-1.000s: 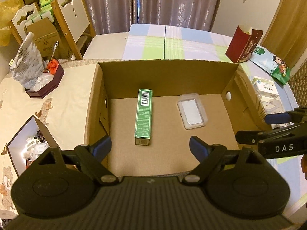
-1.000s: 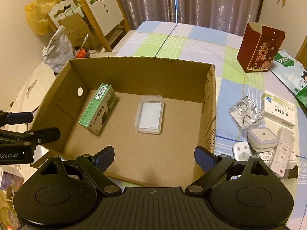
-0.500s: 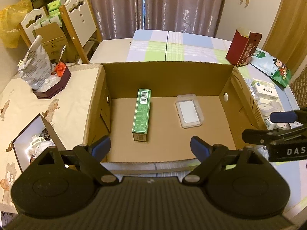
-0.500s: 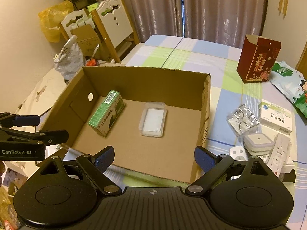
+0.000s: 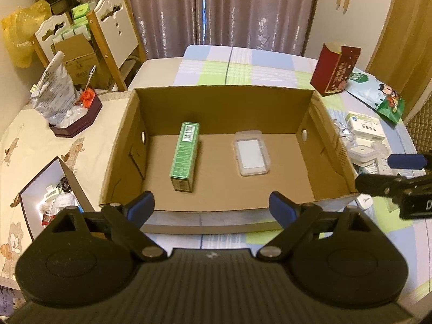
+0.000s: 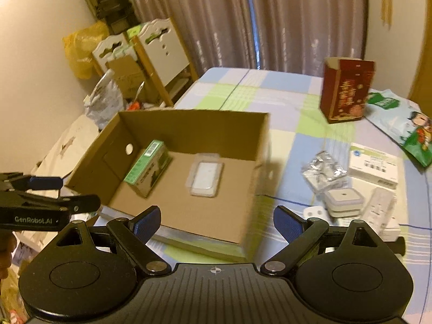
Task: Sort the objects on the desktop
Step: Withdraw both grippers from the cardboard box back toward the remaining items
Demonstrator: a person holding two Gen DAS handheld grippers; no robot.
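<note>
Both the left gripper and right gripper hang with jaws apart, holding nothing. Beside the open brown cardboard box, on the checked tablecloth, the crinkly clear plastic packet and flat white paper carton look light; the carton seems stiff enough to pinch across its 2 long edges.

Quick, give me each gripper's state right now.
Left gripper: open, holding nothing, above the near edge of the brown cardboard box.
Right gripper: open, holding nothing.

Open-topped cardboard box, roomy floor.
</note>
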